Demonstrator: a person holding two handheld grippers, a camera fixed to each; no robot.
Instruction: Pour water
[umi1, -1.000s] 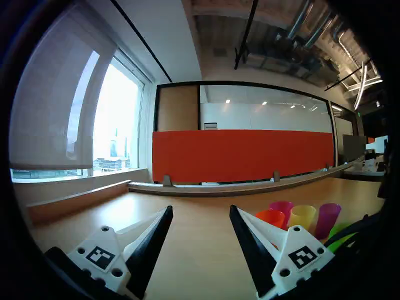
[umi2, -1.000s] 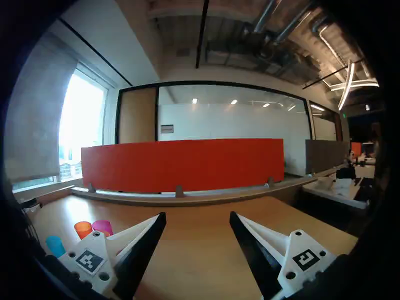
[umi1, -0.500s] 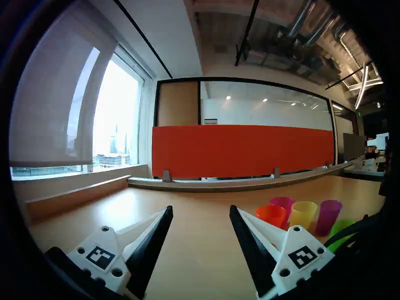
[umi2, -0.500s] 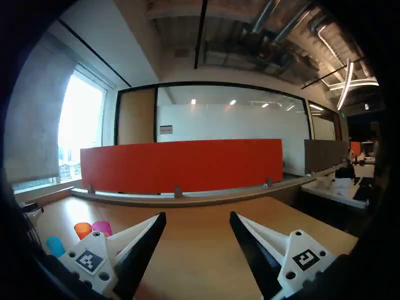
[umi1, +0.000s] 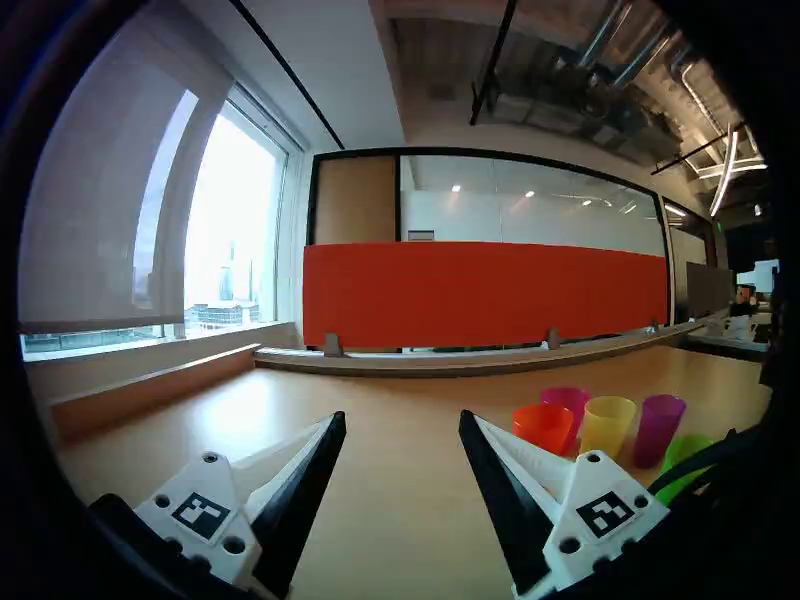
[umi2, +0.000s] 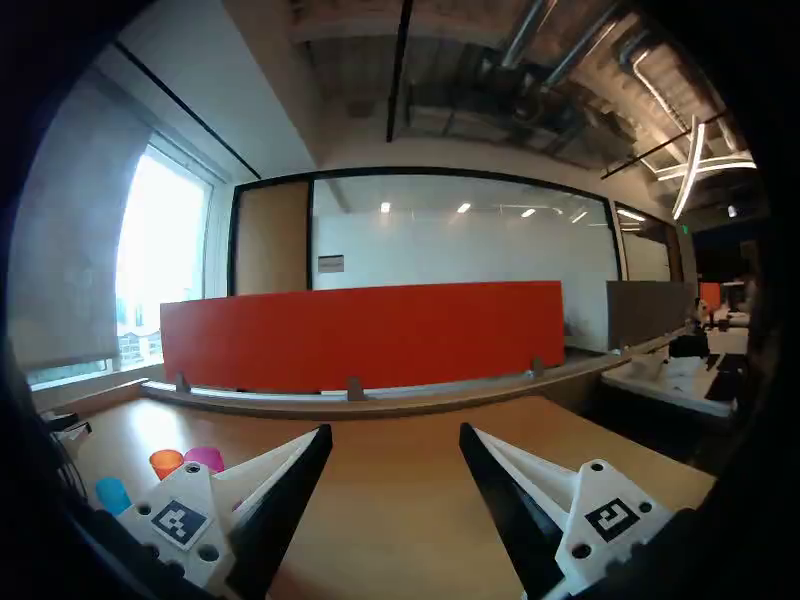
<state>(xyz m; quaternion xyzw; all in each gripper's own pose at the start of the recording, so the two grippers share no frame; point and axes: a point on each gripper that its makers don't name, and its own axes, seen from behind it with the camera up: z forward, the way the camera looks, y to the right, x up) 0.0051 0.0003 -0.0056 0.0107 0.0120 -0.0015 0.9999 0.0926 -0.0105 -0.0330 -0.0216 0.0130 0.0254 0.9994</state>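
**Left gripper view and right gripper view: layout at one moment**

Over the light wooden bench (umi1: 400, 520) hangs the left hand-held gripper (umi1: 400, 418), its fingers spread wide and holding nothing. To its right, close together on the bench, stand an orange plastic cup (umi1: 543, 425), a magenta plastic cup (umi1: 566, 400), a yellow plastic cup (umi1: 608, 420), a purple plastic cup (umi1: 660, 425) and a green plastic cup (umi1: 688, 452). The right hand-held gripper (umi2: 395, 432) is likewise wide and empty, and a blue plastic cup (umi2: 113, 494) stands at its lower left. A red partition panel (umi1: 480, 295) lines the bench's far edge.

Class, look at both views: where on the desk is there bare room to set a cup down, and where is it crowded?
Free: the desk between the left gripper, window ledge and red divider; also ahead of the right gripper. Crowded: the cups cluster at the left gripper's right.
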